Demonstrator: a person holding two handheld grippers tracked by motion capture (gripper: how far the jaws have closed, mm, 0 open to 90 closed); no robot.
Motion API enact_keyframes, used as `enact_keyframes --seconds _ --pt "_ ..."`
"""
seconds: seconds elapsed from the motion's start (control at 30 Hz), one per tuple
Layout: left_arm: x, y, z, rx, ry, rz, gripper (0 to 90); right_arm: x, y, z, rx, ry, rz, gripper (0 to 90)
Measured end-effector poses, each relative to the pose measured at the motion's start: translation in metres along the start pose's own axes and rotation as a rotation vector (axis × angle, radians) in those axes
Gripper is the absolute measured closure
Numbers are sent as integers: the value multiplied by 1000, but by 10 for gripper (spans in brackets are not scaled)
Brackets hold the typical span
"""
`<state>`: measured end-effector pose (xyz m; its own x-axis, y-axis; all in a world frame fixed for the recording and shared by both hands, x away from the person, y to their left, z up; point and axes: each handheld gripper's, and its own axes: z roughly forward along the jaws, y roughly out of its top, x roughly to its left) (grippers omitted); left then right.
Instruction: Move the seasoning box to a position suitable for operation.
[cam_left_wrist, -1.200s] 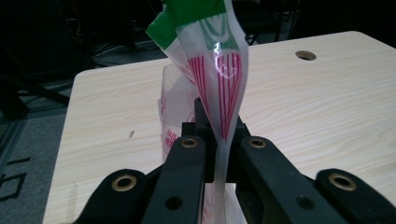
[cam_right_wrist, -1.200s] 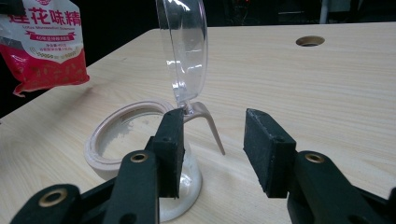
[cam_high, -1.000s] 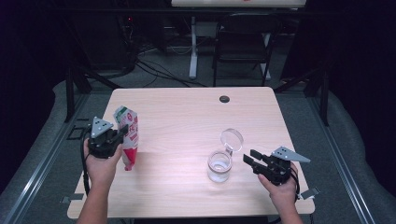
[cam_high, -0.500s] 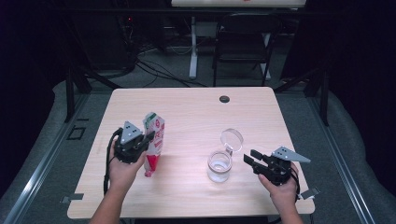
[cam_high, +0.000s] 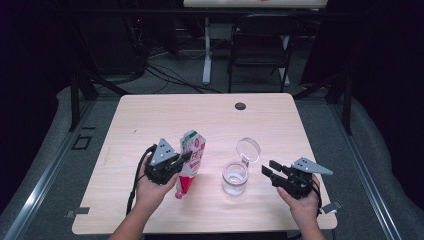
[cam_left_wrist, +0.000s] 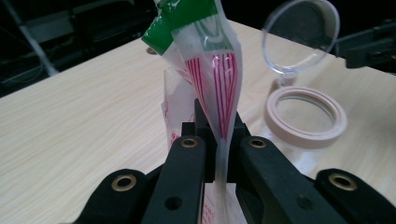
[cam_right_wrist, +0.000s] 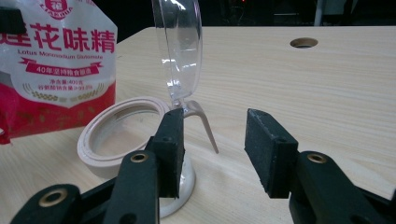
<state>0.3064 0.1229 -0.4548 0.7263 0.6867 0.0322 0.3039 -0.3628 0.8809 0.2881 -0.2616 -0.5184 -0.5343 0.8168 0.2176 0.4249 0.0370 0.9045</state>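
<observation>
A red, white and green pouch (cam_high: 192, 159) hangs tilted just above the table, left of a glass jar (cam_high: 235, 178). My left gripper (cam_high: 185, 160) is shut on the pouch's side edge; in the left gripper view the pouch (cam_left_wrist: 218, 79) is pinched flat between the jaws of the left gripper (cam_left_wrist: 218, 135). The jar's clear hinged lid (cam_high: 248, 149) stands up open. Just right of the jar, my right gripper (cam_high: 268, 172) is open, pointing at it. In the right gripper view the jar's pale rim (cam_right_wrist: 109, 135) lies beside the left jaw of the right gripper (cam_right_wrist: 214, 144), with nothing gripped.
The wooden table (cam_high: 200, 115) has a round cable hole (cam_high: 240, 106) near its far edge. A chair (cam_high: 257, 47) and a desk leg stand on the dark floor behind. Bare tabletop lies on the far half and at the left.
My left gripper has carried the pouch to the right, from the table's left side to just beside the jar. The right gripper has stayed where it was.
</observation>
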Motion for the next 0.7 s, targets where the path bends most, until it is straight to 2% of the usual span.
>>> enact_keyframes --seconds 0.07,0.13,0.27,0.43,0.5,0.6,0.7 --pt "-2 0 2 2 -21 -2 900 0 0 0 -2 -2 -11 571" --pt "-3 0 2 4 -22 3 900 0 1 -1 -10 -5 -13 571" --pt "0 0 3 17 -44 -19 900 2 4 -3 -22 6 -23 564" --pt "-1 0 -1 48 -39 -3 900 9 13 -7 -51 8 -77 529" --pt "-1 -4 -5 50 -49 -13 900 13 18 -10 -45 2 -99 525" --pt "-1 -10 -11 53 -63 -27 900 17 23 -12 -41 22 -97 552" --pt "-3 -18 -17 45 -68 -41 899 24 30 -13 -45 57 -121 571"
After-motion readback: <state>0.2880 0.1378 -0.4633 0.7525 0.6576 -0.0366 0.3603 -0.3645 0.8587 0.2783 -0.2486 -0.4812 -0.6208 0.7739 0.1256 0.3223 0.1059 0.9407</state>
